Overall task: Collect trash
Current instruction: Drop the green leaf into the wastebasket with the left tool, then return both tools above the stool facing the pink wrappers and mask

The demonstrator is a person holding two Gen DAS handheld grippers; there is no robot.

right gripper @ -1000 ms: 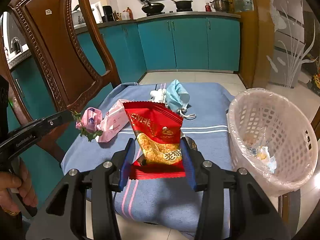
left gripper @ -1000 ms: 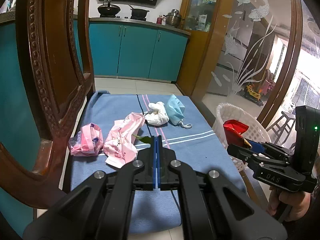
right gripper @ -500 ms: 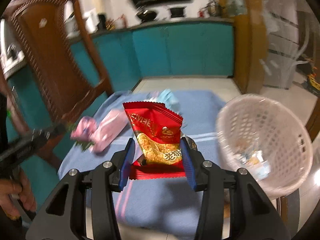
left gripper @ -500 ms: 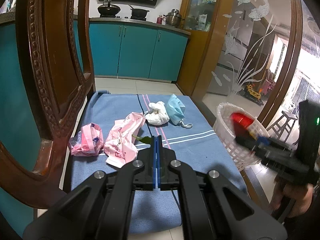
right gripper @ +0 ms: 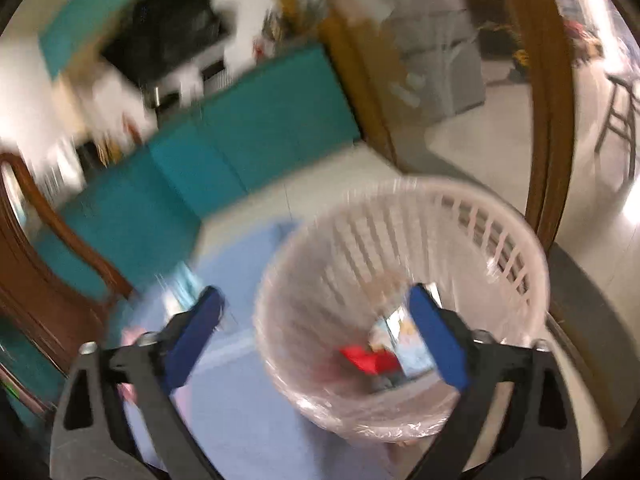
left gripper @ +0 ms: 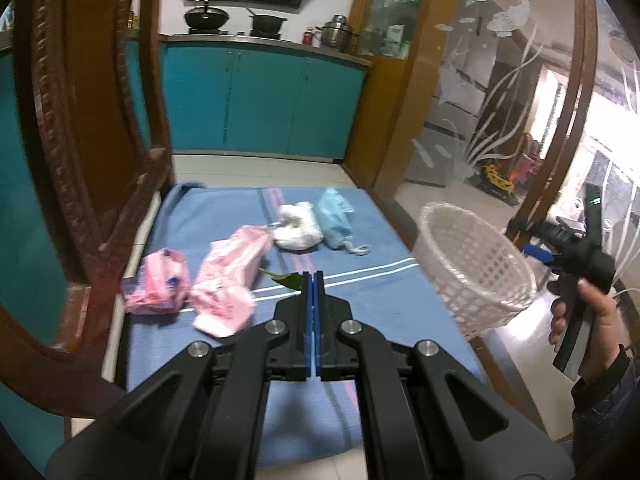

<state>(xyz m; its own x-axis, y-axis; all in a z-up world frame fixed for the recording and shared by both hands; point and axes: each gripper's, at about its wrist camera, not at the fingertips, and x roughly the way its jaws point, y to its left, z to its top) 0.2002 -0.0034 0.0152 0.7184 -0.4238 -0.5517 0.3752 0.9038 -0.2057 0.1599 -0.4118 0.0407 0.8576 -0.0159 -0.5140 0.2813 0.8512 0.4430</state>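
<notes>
Gone from the right gripper (right gripper: pixel 316 340), the red packet (right gripper: pixel 368 360) now lies in the basket (right gripper: pixel 472 224), jaws spread wide above it. Left gripper (left gripper: pixel 313 280) is pinched on a green leaf (left gripper: pixel 286 279) over the blue cloth (left gripper: pixel 380 296), near two pink wrappers.

wooden chair (left gripper: pixel 80 152) | teal cabinets (left gripper: pixel 260 96) | blue cloth (left gripper: pixel 360 292) | pots (left gripper: pixel 206 20)
</notes>
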